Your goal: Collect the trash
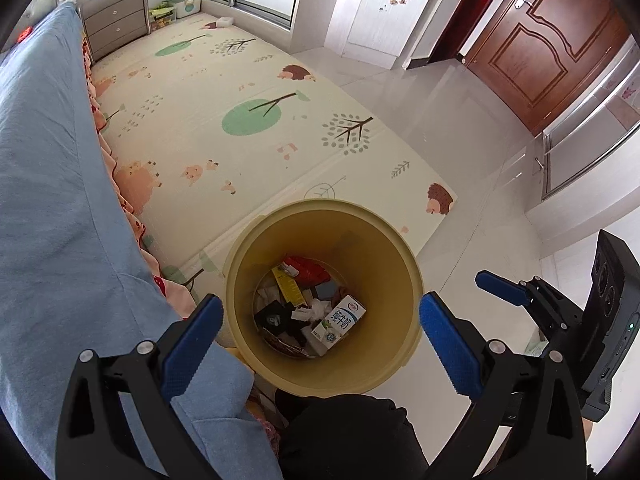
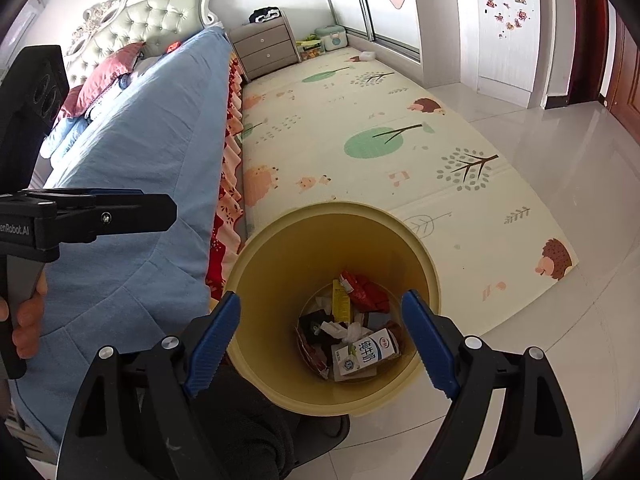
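Observation:
A yellow bin [image 1: 372,248] stands on the floor beside the bed, partly on the play mat. Inside lie a milk carton [image 1: 339,322], a red wrapper [image 1: 310,268], a yellow packet [image 1: 289,286] and crumpled white paper. My left gripper [image 1: 320,300] hangs open above the bin's mouth, nothing between its blue pads. The right gripper's blue finger [image 1: 500,286] shows at the right. In the right wrist view my right gripper [image 2: 322,300] is open over the same bin [image 2: 280,248], empty, with the milk carton [image 2: 366,354] below. The left gripper [image 2: 100,212] shows side-on at the left, held by a hand [image 2: 28,320].
A bed with a blue cover [image 1: 52,200] runs along the left. The patterned play mat [image 1: 224,92] stretches to a grey drawer unit [image 1: 116,26]. Glossy tile floor [image 1: 460,112] lies to the right, with a wooden door [image 1: 552,44] beyond. Dark clothing [image 1: 344,432] sits just below the bin.

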